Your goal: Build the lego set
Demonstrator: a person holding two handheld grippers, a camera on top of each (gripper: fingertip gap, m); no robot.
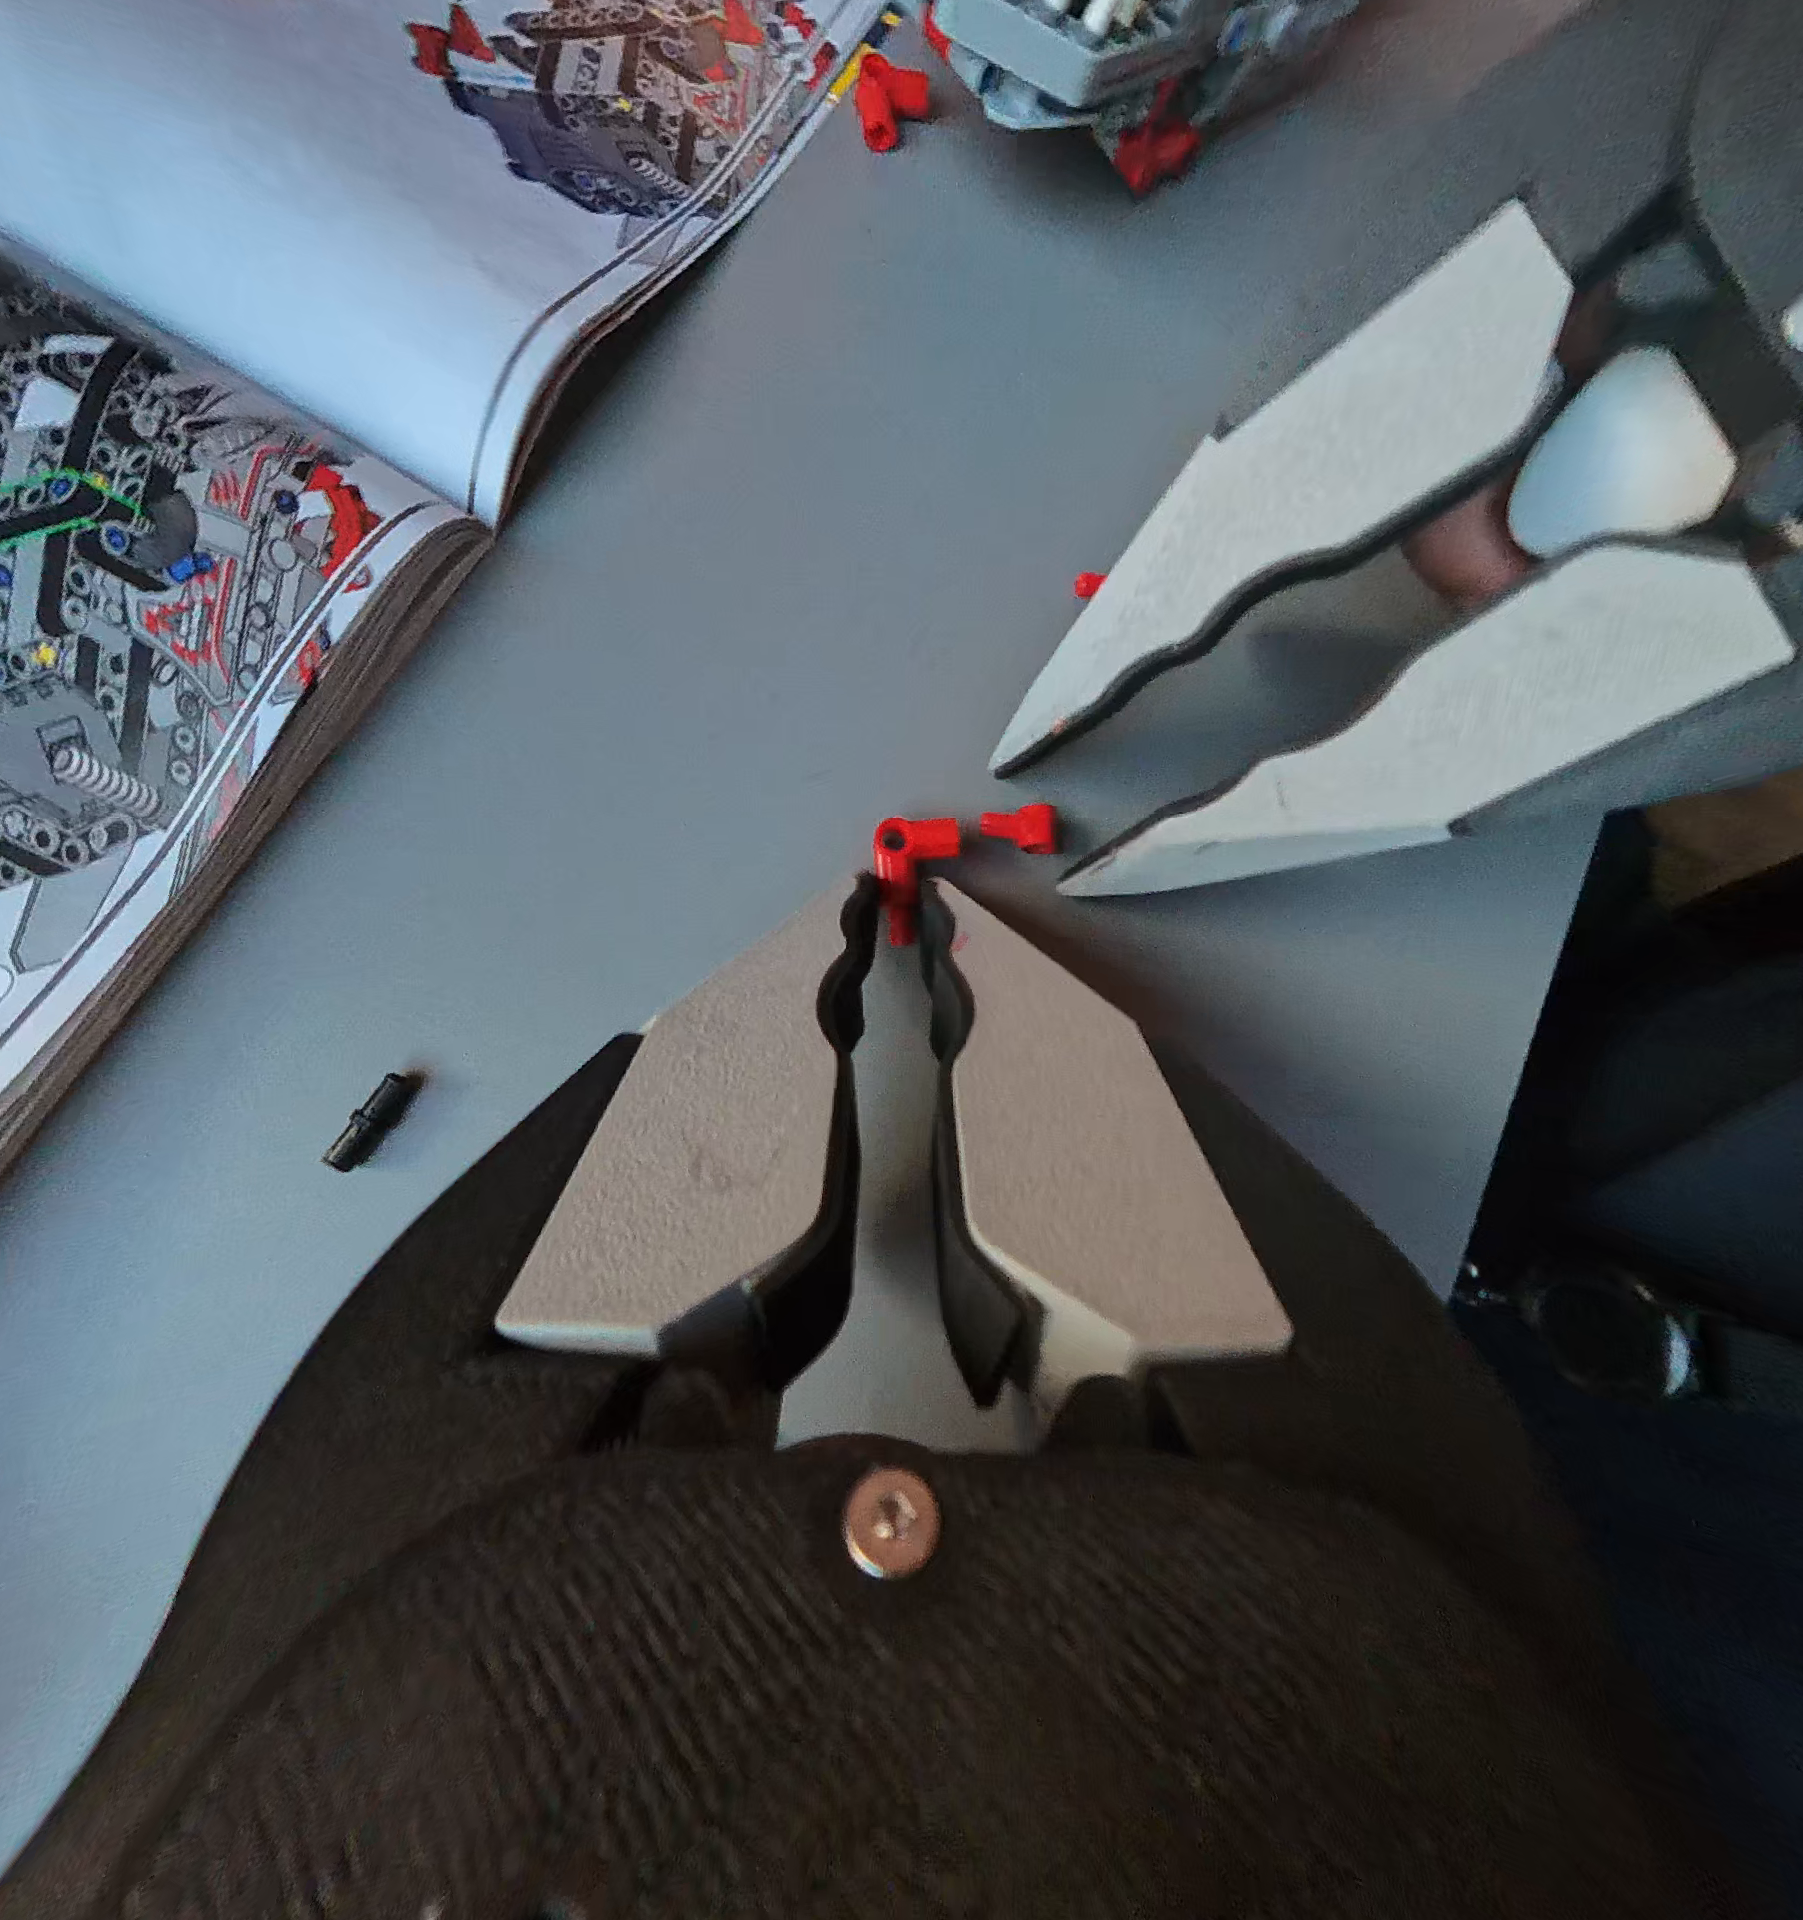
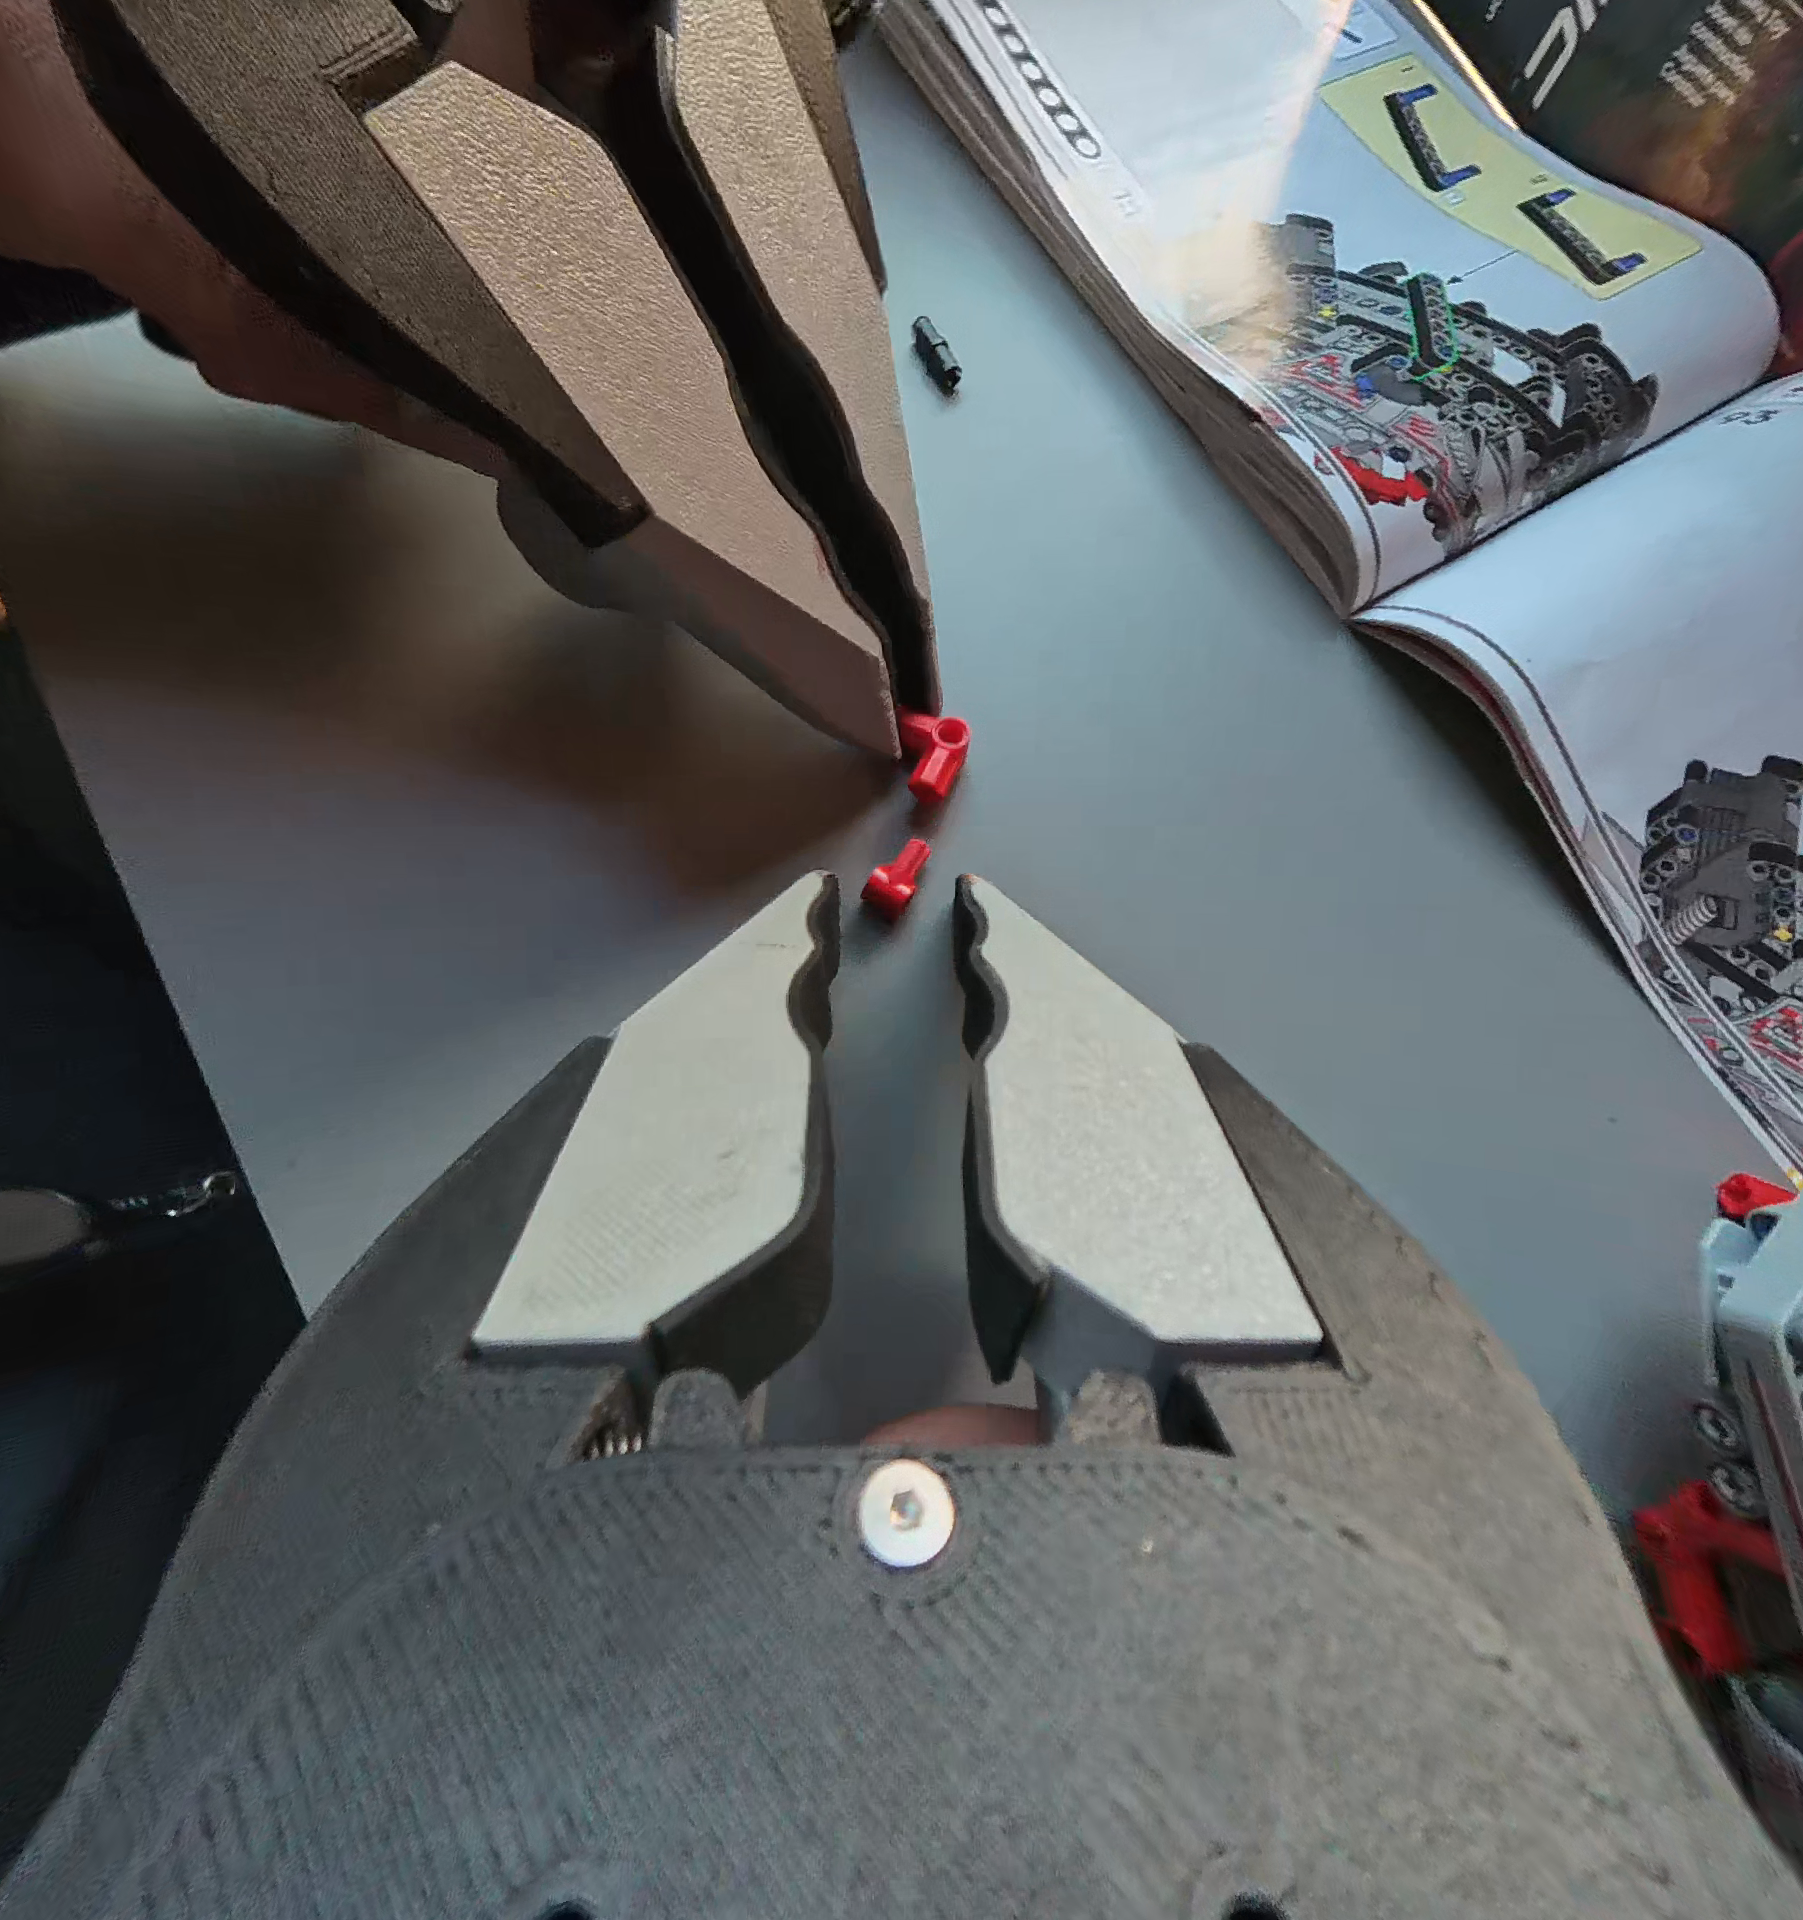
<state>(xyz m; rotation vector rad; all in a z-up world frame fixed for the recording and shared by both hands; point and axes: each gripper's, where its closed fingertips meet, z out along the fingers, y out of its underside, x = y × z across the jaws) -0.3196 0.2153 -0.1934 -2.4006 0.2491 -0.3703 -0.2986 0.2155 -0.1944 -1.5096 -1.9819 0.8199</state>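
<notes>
Red angle connector [image 1: 905, 862] is pinched in left hand-held gripper [image 1: 897, 896] for joining; right hand-held gripper [image 2: 895, 896], parted and empty, is poised at second red connector [image 2: 897, 885].

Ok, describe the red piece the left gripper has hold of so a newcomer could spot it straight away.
Start at the open instruction booklet on the grey table and move toward the two grippers meeting tip to tip. The red angled connector sits pinched at the tips of the left gripper. Unlike the loose red piece beside it, it is L-shaped, with a round hole at its corner.
</notes>
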